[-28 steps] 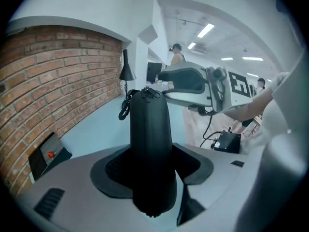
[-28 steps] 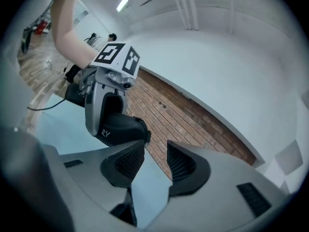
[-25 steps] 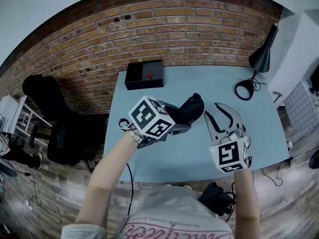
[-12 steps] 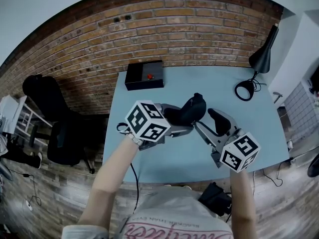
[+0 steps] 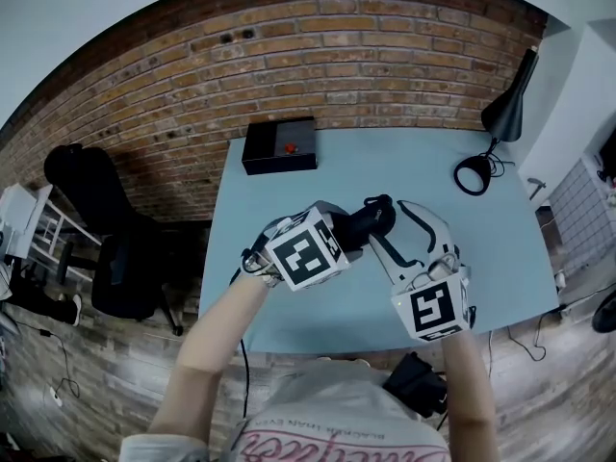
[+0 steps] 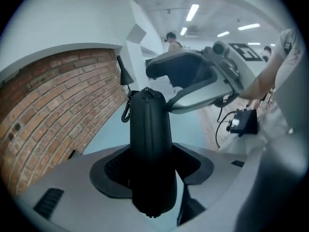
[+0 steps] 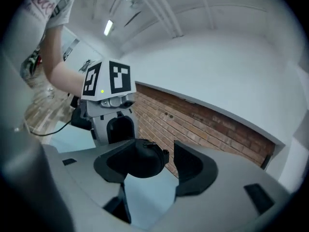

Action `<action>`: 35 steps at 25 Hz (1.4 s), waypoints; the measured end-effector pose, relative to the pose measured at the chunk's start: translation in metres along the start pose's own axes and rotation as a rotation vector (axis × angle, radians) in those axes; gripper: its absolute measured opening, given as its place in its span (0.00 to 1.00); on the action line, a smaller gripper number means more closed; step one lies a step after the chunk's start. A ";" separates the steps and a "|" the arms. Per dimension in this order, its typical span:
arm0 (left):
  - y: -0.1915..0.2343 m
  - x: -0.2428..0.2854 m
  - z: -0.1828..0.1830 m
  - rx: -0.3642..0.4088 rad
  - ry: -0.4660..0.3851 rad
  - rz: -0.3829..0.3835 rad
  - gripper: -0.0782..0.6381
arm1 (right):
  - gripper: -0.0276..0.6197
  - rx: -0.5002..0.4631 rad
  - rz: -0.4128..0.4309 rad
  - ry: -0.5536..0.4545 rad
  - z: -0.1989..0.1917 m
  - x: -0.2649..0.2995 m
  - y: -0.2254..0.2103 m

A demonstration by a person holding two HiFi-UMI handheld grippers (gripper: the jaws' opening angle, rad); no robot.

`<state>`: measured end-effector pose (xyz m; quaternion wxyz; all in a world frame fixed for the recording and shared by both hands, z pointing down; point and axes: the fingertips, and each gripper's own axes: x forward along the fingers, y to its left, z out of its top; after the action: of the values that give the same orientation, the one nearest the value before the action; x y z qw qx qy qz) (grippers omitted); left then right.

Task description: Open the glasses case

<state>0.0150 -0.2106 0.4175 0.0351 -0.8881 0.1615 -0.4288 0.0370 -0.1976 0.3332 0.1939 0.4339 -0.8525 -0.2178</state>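
A black zip glasses case [image 5: 372, 218] is held above the blue table [image 5: 289, 308], with my left gripper [image 5: 348, 235] shut on its body. In the left gripper view the case [image 6: 150, 144] stands up between both pads, its clip and zip end pointing away. My right gripper [image 5: 390, 218] faces it from the right; its jaws have just been opening and now stand wide. In the right gripper view the case's rounded end [image 7: 142, 159] lies between the jaws of this gripper [image 7: 157, 167], close to the left pad [image 7: 116, 163], with a clear gap to the right pad.
A black box with a red button [image 5: 279, 144] sits at the table's far left. A black desk lamp [image 5: 504, 114] stands at the far right corner. A brick wall [image 5: 318, 56] runs behind, and a black office chair [image 5: 96, 224] stands to the left of the table.
The right gripper has swung in from the right, and its jaws now straddle the case's far end. The left gripper has rolled while keeping its hold on the case.
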 end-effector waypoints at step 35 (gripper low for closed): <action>0.007 -0.010 -0.019 0.284 0.239 0.079 0.47 | 0.10 -0.377 0.068 0.067 -0.008 -0.003 0.033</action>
<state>-0.0074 -0.2128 0.4205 0.1576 -0.8098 0.1370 -0.5482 0.0212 -0.1797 0.3577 0.3073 0.3677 -0.8040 -0.3522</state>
